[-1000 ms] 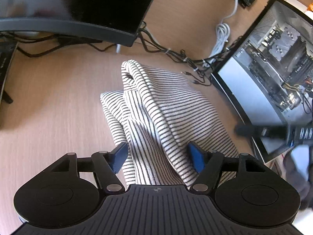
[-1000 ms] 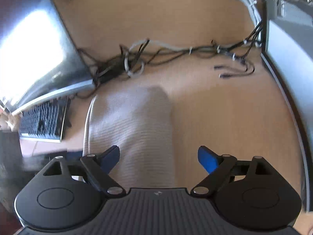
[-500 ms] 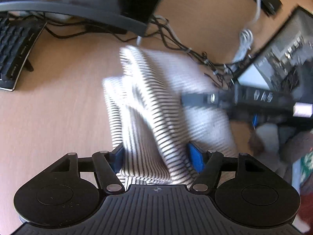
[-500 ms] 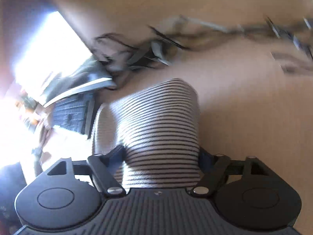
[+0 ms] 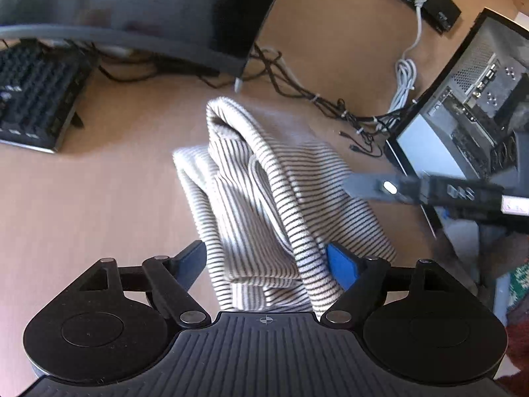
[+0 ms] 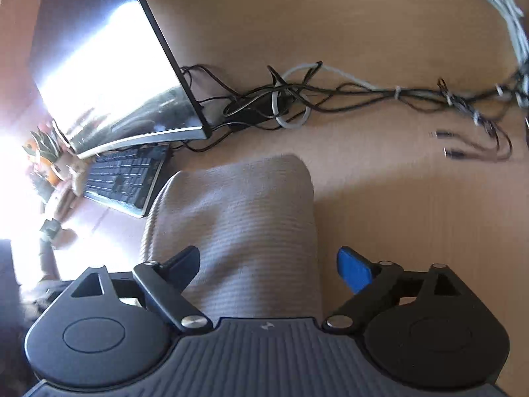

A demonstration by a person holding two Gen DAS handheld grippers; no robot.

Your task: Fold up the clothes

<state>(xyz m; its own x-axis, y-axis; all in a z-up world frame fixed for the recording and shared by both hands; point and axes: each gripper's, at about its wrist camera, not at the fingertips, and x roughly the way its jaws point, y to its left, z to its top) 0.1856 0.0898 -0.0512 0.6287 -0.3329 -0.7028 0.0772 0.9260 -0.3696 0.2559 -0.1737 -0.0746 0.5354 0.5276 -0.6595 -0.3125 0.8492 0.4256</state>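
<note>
A white garment with thin dark stripes (image 5: 264, 198) lies bunched and partly folded on the wooden desk (image 5: 82, 205). My left gripper (image 5: 267, 261) is open, its blue fingers on either side of the garment's near edge. In the right wrist view the same garment (image 6: 238, 218) looks beige and blurred. My right gripper (image 6: 271, 264) is open, its left finger over the cloth and its right finger over bare desk. The right gripper also shows in the left wrist view (image 5: 429, 188) as a blurred dark bar above the garment's right side.
A curved monitor (image 5: 132, 10) and a black keyboard (image 5: 33, 92) stand at the back left. A tangle of cables (image 6: 330, 96) runs along the back of the desk. An open computer case (image 5: 469, 106) stands at the right.
Both grippers had narrowed around the garment half a second ago and have opened again. The right gripper has moved over the garment's right side. The views have swung and steadied.
</note>
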